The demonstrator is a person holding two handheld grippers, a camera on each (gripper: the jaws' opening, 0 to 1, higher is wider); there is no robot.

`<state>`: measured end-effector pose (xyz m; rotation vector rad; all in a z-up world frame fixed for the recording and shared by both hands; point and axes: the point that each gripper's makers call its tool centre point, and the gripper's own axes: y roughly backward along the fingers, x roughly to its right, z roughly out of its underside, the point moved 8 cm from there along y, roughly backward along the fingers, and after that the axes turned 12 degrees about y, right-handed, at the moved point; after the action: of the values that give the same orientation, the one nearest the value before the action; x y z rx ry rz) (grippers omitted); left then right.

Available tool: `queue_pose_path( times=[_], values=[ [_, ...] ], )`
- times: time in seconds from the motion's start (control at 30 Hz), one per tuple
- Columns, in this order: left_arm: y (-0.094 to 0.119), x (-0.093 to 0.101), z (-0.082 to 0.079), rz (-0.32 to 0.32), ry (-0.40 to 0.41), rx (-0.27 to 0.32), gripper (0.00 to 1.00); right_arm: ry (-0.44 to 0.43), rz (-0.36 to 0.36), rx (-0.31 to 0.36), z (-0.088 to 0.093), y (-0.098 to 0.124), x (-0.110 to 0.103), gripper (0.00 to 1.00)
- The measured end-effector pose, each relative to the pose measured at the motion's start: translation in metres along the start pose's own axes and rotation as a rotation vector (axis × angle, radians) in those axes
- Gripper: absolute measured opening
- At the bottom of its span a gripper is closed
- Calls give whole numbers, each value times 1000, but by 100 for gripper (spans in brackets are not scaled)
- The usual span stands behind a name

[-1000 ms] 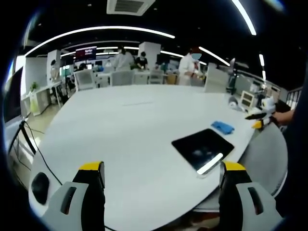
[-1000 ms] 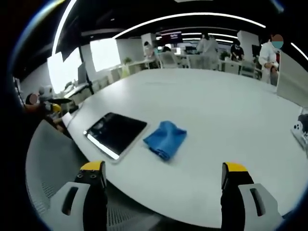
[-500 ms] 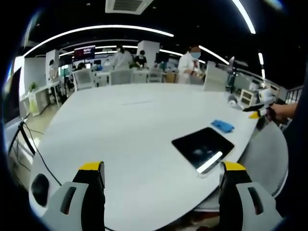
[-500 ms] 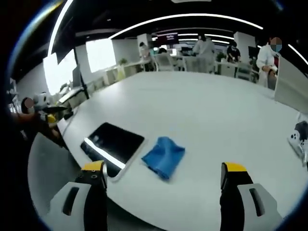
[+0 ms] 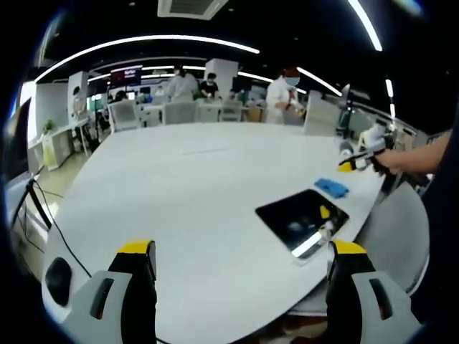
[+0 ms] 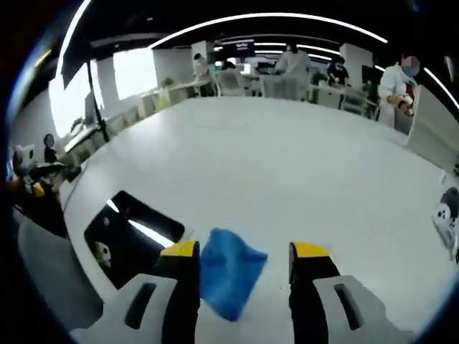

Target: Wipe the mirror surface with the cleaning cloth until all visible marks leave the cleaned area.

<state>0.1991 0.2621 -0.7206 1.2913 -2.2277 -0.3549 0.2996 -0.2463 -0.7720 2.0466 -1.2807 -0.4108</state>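
Right gripper (image 6: 242,251) sits low over the white table (image 6: 301,165), its 2 jaws part-spread either side of the blue cleaning cloth (image 6: 228,271); contact with the cloth cannot be told. The cloth lies at 6 o'clock in the right gripper view, with the dark mirror (image 6: 129,233) just beside it at 8 o'clock. Left gripper (image 5: 240,251) has its 2 jaws spread wide, holding nothing. In the left gripper view, mirror (image 5: 301,218) at 4 o'clock near the table edge, cloth (image 5: 331,188) just past it.
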Motion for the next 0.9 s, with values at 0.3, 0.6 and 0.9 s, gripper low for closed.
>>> queue_pose_path(
  times=[0.3,0.6,0.9],
  values=[
    [1,0,1,-4,5,-10,100,64,-17,-111,16,-36,-14,8],
    [4,-5,5,-15,6,-27,100,85,22,-116,19,-38,-19,3],
    [-4,-2,0,3,7,-11,100,-183,19,-108,0,-20,-8,0]
  ],
)
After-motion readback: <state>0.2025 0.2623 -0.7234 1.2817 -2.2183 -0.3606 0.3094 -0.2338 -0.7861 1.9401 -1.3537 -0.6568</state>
